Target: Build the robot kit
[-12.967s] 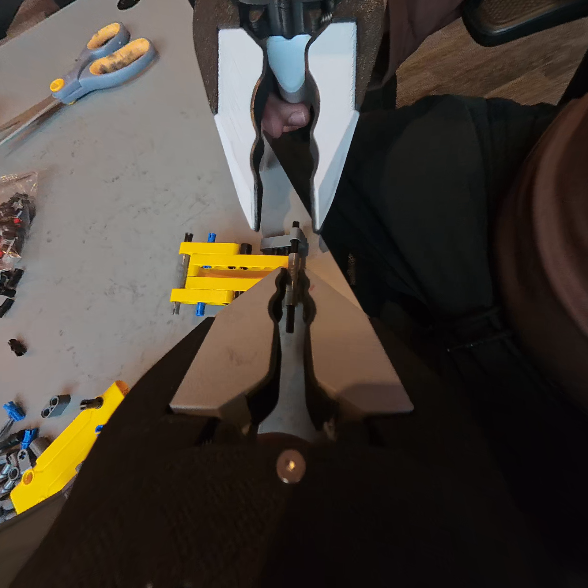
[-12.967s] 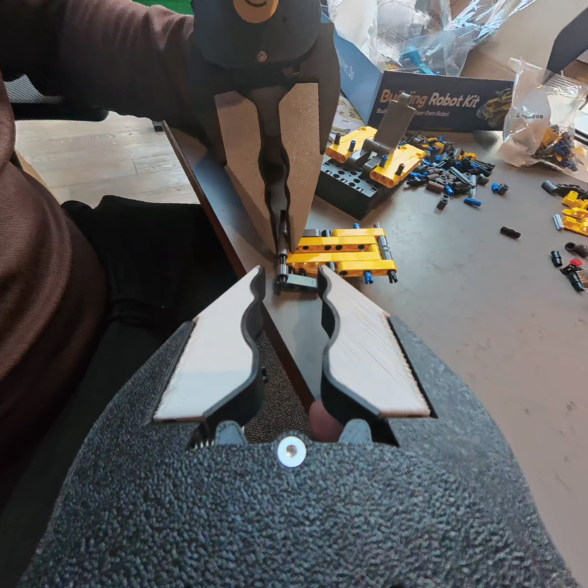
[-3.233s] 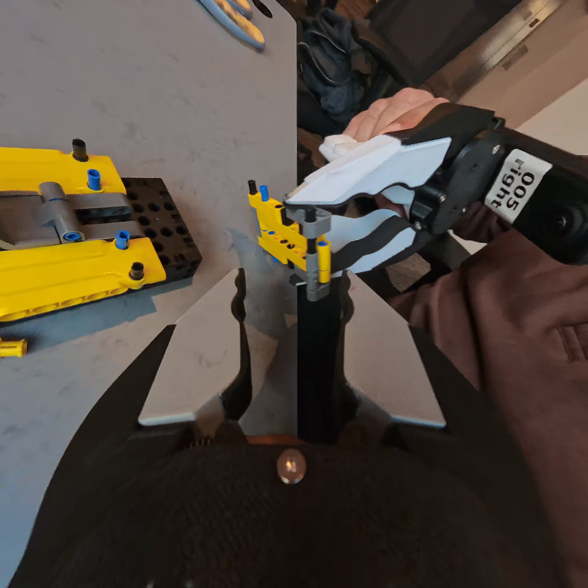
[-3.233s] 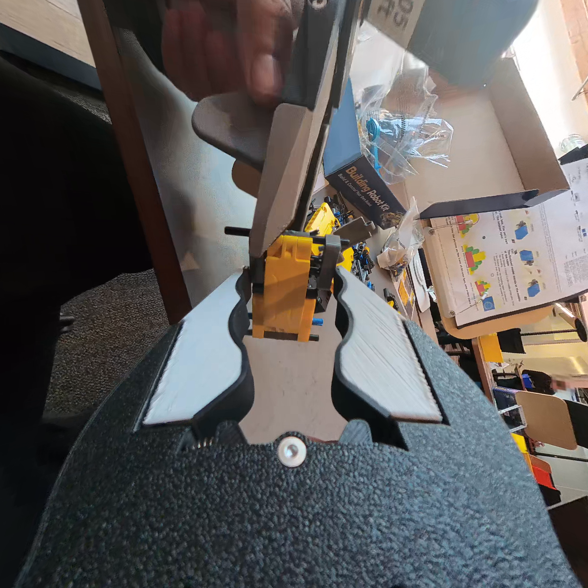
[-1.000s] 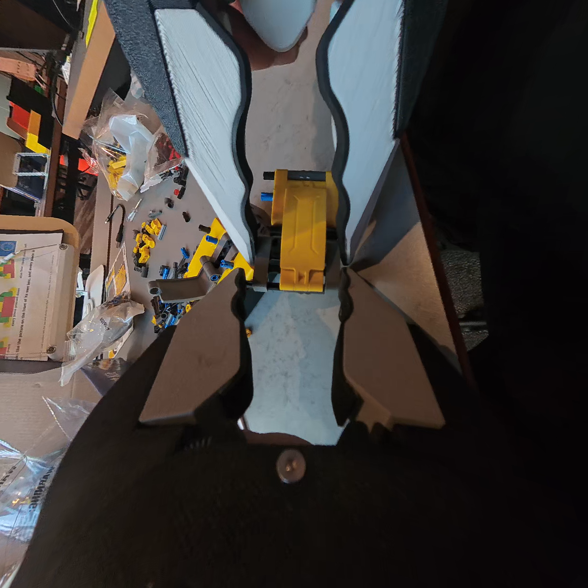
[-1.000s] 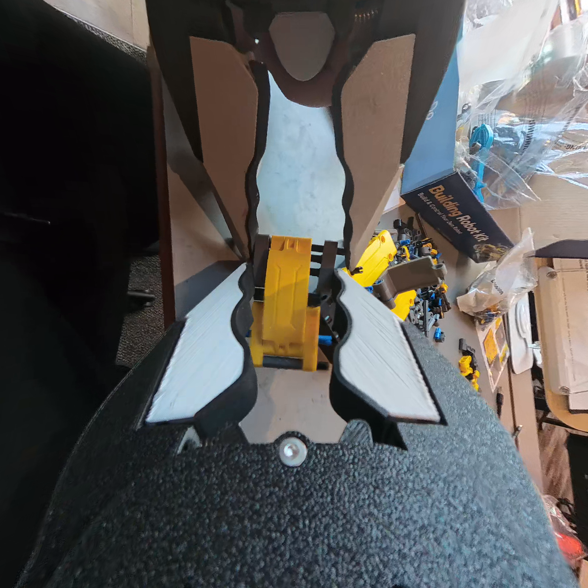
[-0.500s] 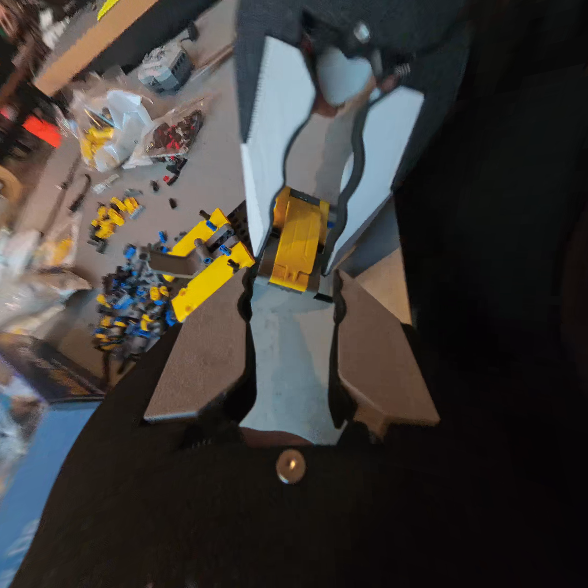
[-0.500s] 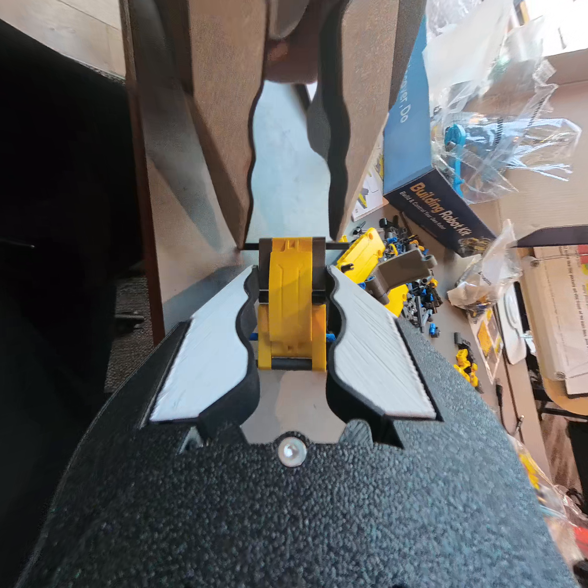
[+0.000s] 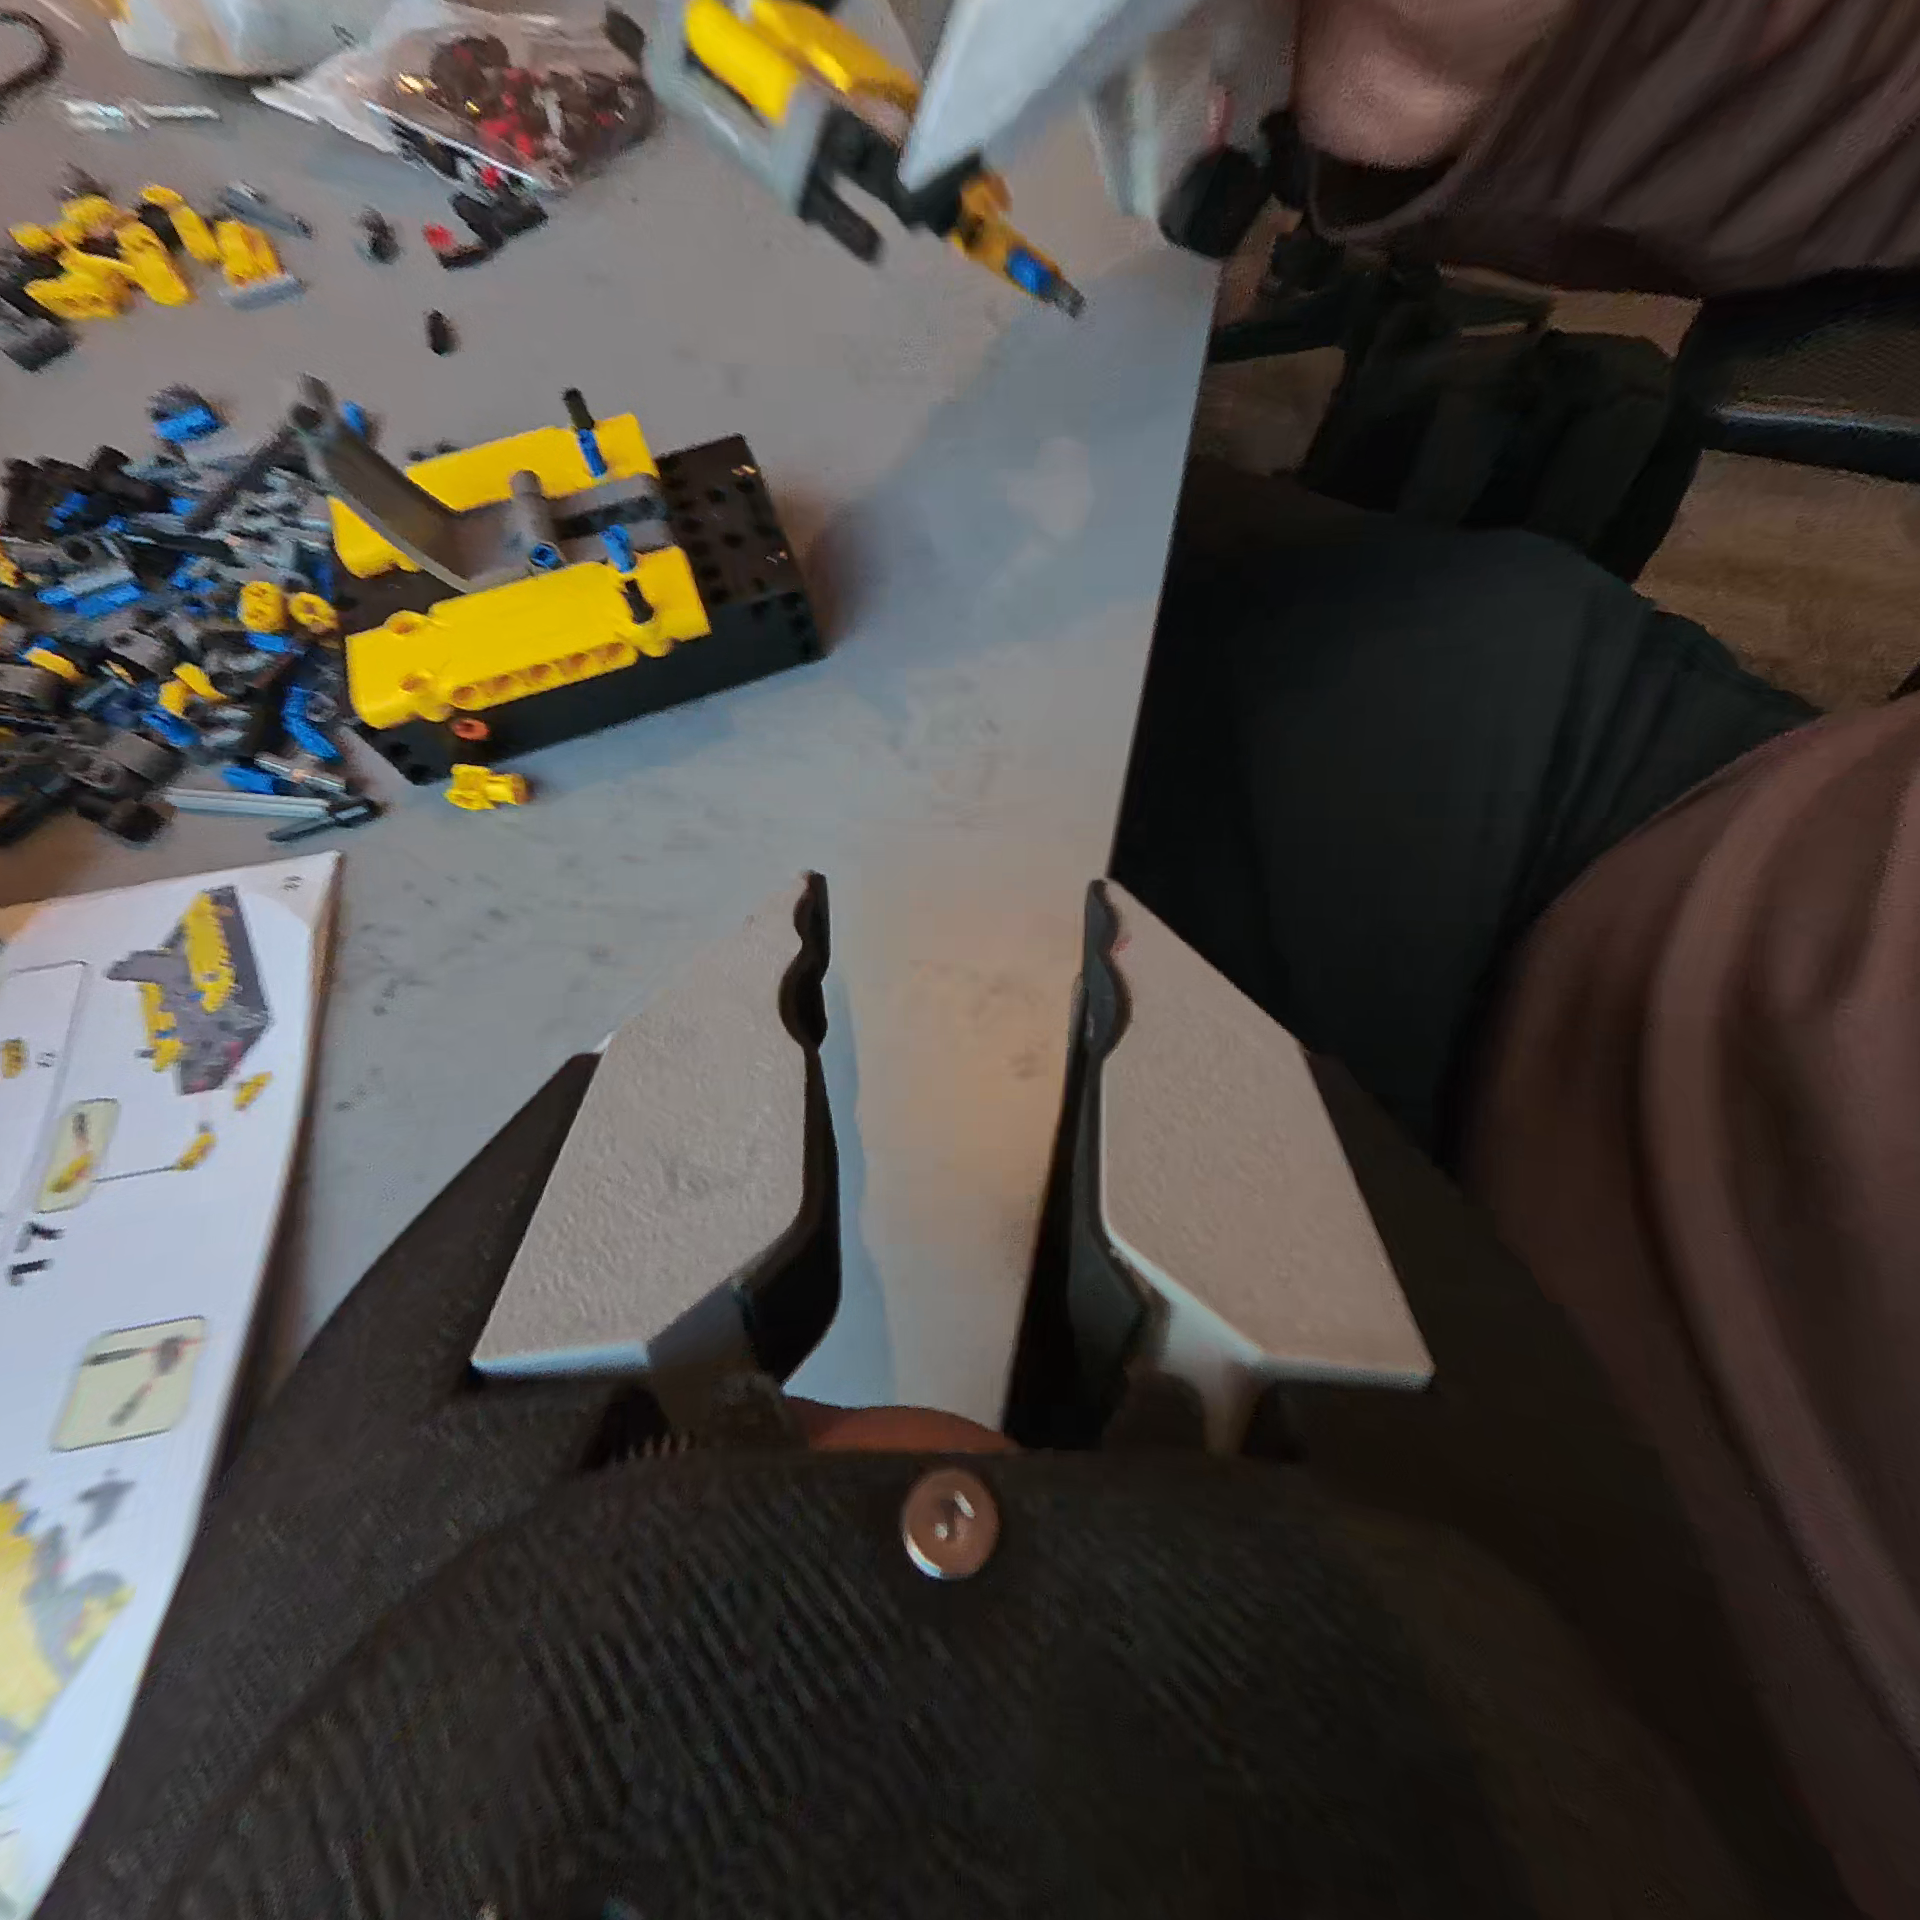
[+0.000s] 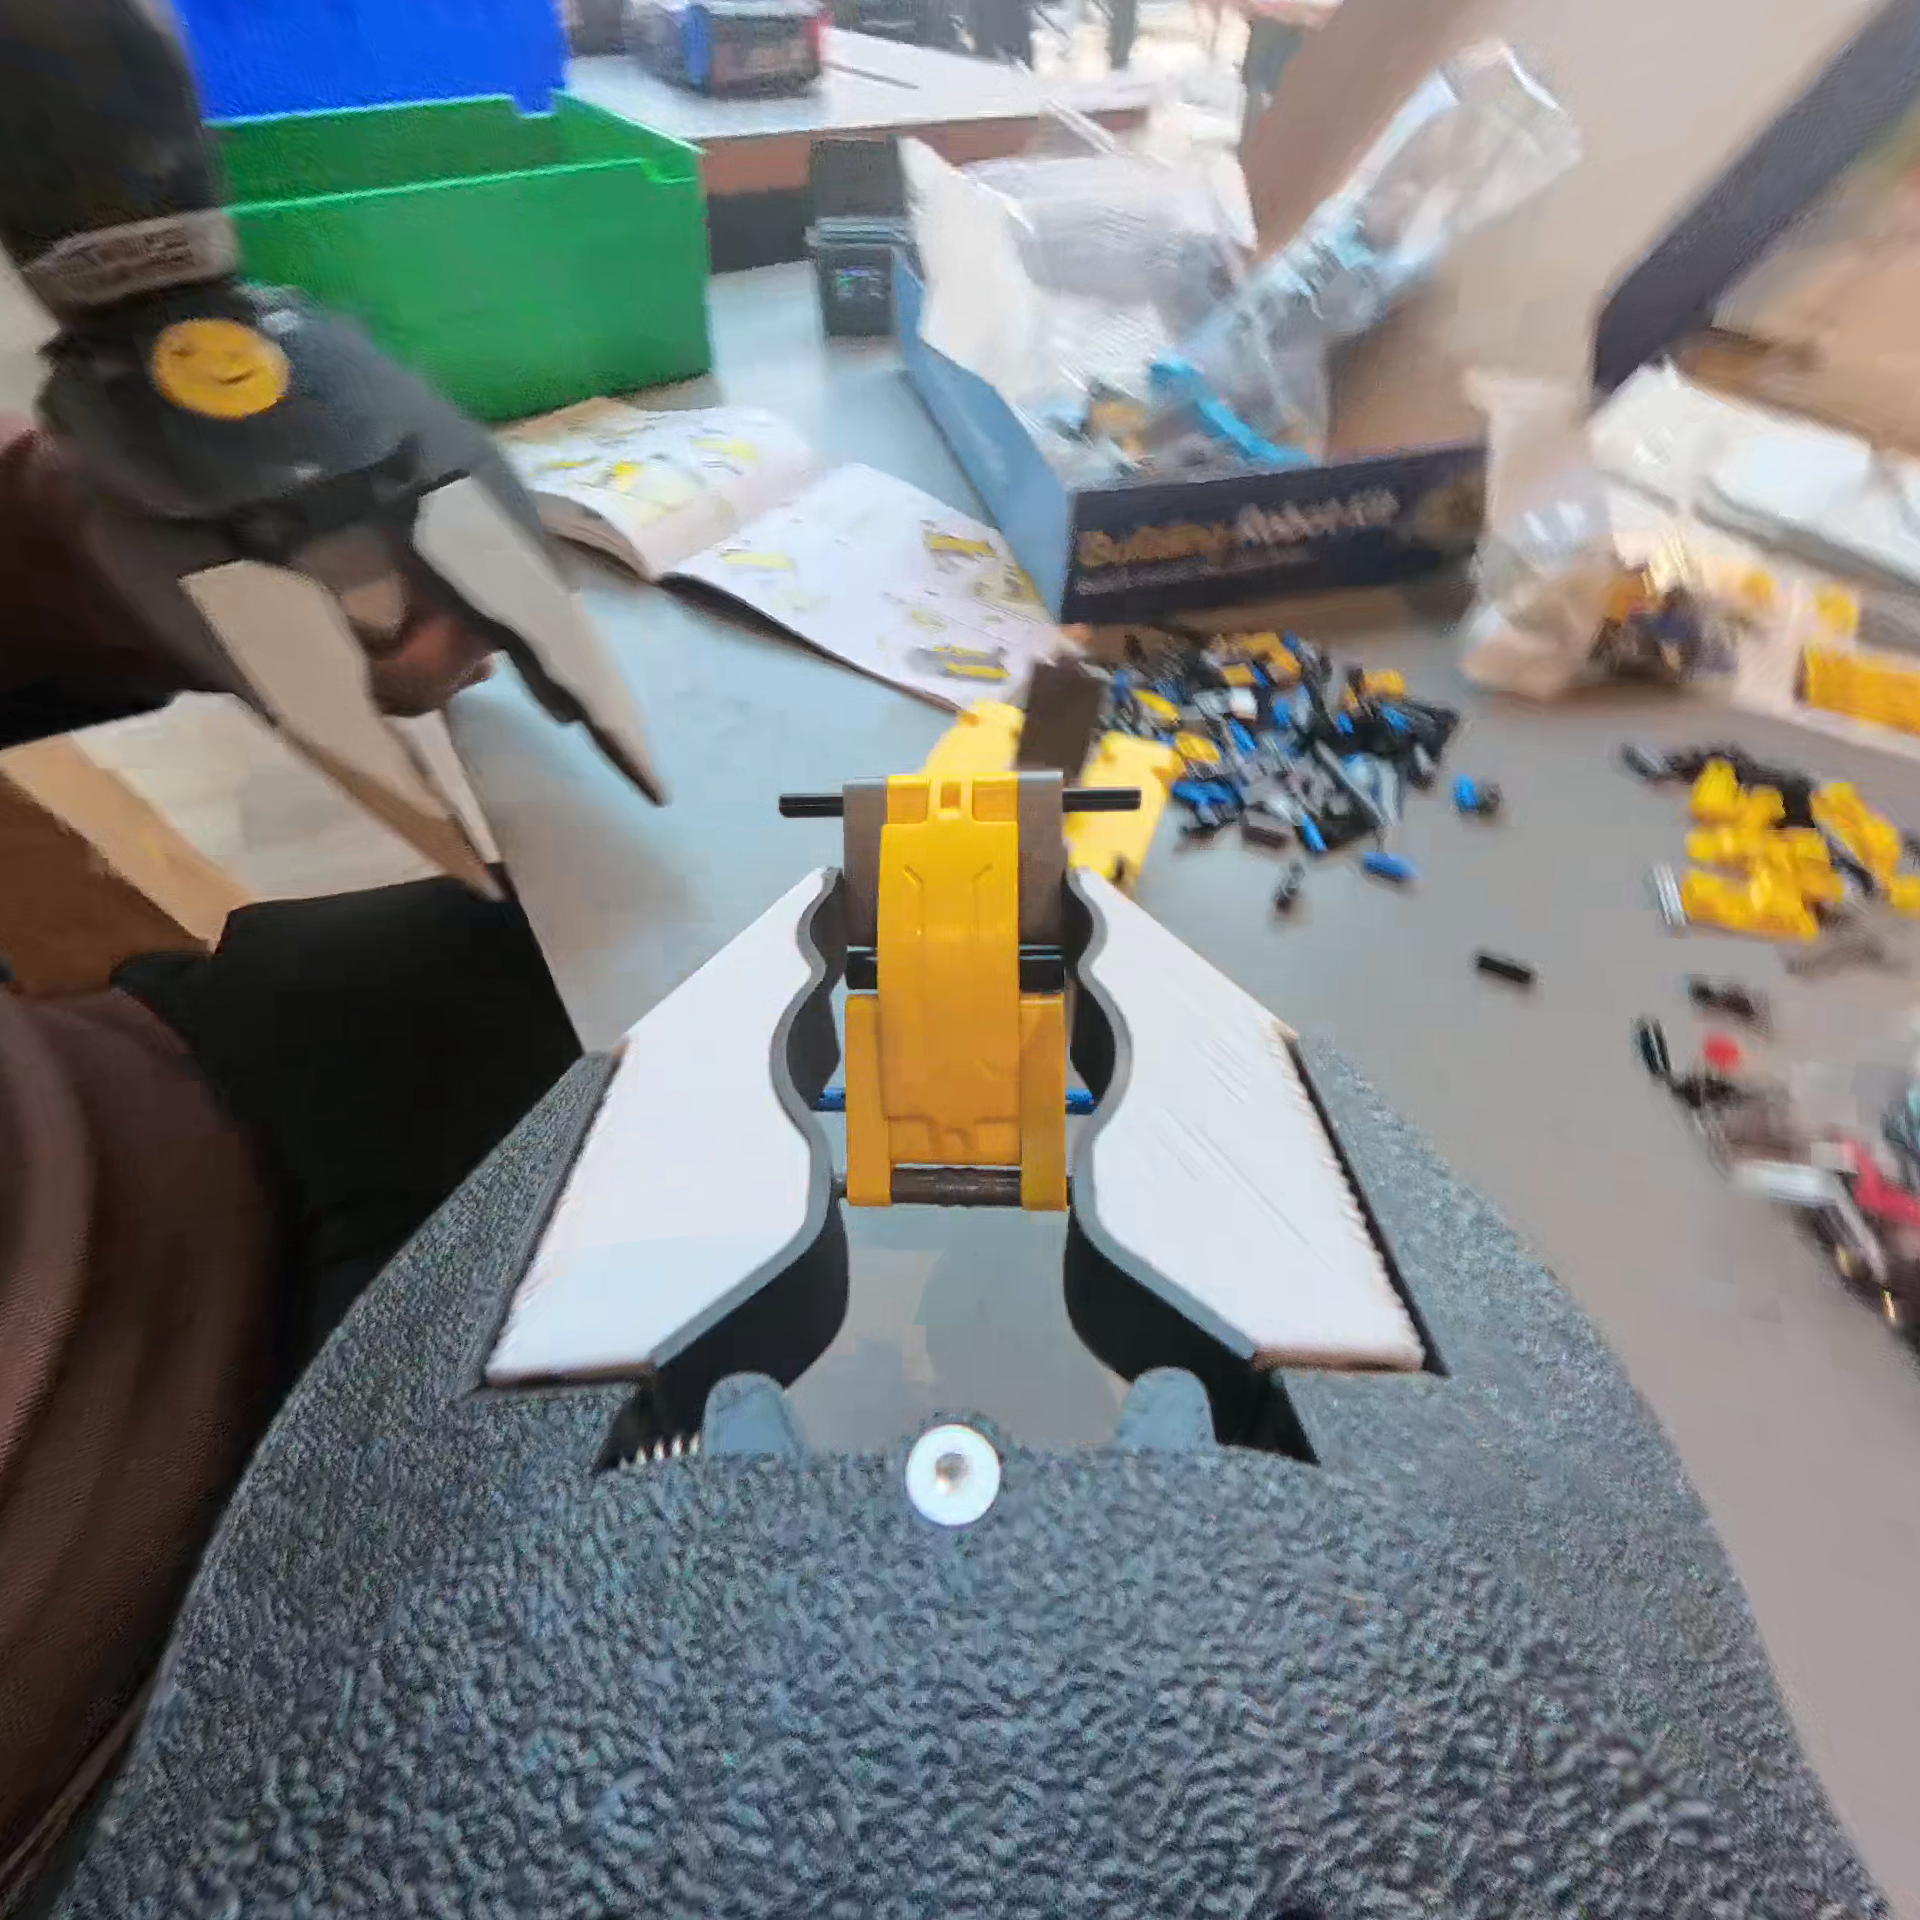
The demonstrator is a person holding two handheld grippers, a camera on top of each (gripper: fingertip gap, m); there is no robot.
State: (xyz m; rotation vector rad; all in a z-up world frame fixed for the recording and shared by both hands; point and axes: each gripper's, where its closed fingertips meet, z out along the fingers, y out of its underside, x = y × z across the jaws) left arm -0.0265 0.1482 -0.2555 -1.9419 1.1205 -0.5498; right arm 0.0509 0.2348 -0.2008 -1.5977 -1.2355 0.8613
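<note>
Bench (image 9: 935, 582), grey and scuffed, carries everything; its near edge runs beside a person's dark lap. Green bin (image 10: 457, 239) stands at the far side, well apart from the work. Open cardboard box (image 10: 1278, 520) with a dark blue front holds clear bags of parts. Booklet (image 10: 821, 561) lies open between bin and box; its page (image 9: 135, 1195) shows left of the left gripper.

Black base (image 9: 582, 592) with yellow beams and a grey lever sits mid-bench, touching a loose pile (image 9: 125, 644) of blue, grey and yellow parts. More yellow parts (image 10: 1787, 852) lie scattered to the right.

Right gripper (image 10: 954, 883): fingers clamped on a yellow assembly (image 10: 951, 997), held above the bench, upright, grey plates on both flanks, a black axle across its top poking out each side, blue pins at its sides. The left view shows the same gripper (image 9: 997, 156) far off, blurred, with the assembly in it.

Left gripper (image 9: 951, 894): fingers apart, nothing between them, hovering over bare bench near the edge. From the right view it (image 10: 561, 821) hangs at left, clear of the assembly.
</note>
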